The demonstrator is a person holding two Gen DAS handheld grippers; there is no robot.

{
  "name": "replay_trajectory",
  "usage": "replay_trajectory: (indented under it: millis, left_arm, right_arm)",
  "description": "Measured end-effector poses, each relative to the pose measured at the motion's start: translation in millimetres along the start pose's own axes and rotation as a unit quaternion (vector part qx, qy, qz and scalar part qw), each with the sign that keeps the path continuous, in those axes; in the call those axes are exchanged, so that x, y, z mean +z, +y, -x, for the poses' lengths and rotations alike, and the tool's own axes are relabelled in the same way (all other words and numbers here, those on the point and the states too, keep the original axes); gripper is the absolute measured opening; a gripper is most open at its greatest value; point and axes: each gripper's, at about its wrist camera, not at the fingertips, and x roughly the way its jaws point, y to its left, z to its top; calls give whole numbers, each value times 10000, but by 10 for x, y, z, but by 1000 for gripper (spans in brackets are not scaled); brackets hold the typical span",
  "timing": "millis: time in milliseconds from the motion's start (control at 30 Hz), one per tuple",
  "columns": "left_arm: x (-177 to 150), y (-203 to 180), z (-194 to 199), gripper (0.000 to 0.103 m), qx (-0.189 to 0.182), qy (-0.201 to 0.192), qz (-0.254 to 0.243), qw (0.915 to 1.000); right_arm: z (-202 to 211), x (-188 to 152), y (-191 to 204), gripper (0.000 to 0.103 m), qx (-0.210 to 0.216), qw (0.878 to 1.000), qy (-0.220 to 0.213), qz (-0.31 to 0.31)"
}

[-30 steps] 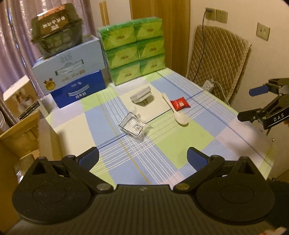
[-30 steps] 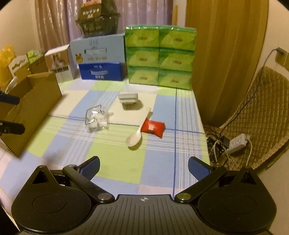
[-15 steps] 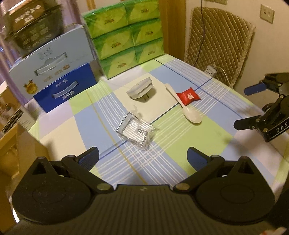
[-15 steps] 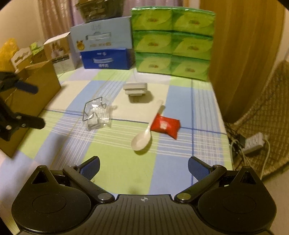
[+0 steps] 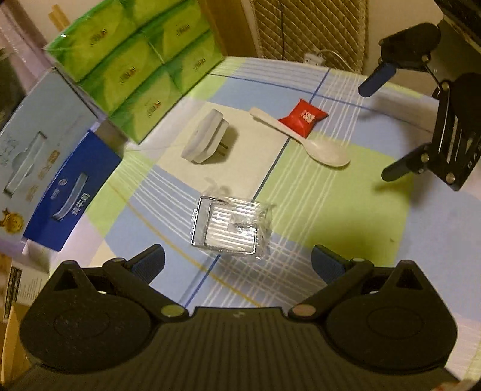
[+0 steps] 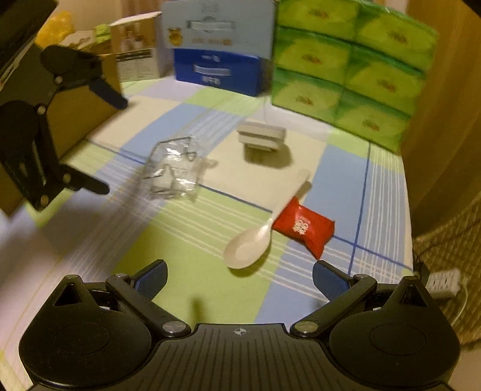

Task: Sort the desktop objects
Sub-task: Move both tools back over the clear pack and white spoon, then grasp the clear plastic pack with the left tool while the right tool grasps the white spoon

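Note:
On the checked tablecloth lie a clear plastic box, a white plug adapter, a white spoon and a red sachet. My left gripper is open just in front of the clear box, nothing between its fingers. It also shows in the right wrist view, left gripper. My right gripper is open just short of the spoon's bowl. In the left wrist view the right gripper hangs at the right, beyond the spoon.
Green tissue packs are stacked at the back. Blue and pale boxes stand beside them. A brown cardboard box sits at the table's left. A quilted chair and a power strip lie beyond the table's right edge.
Both grippers moved forward and lower over the table. The left closed in on the clear box, the right on the spoon. Both stay open; no object has moved.

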Motion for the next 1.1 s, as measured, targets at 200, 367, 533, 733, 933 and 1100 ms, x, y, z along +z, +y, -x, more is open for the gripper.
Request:
replay_trajectory:
  millis: [200,367,533,733,933,1100]
  left_arm:
    - [80,124,-290,102,-206,63,55,9998]
    - [150,225,-494,102,-284,76,-66,9995]
    - [169,307,-662,100,-325,166,-117,9993]
    - [115,351,-800,93,-476,228,-80,9986]
    - [90,306,-833,73,-624,261,49,9977]
    - [72,283,-774,68,-556,289,269,9977]
  right_arm:
    - [-251,73,-155,85,-88,9954,199,-932]
    - [-421,126,-155,75,-145,9933,304,-1104]
    - [-536,137,-144,71,-204,9929,377,-1107]
    - [-601,203,-131,60,-343,9939,387,-974]
    - [-601,232,-49,31,-404,9954,437,-745]
    - [-547,184,50,26,-340,9960,540,-627]
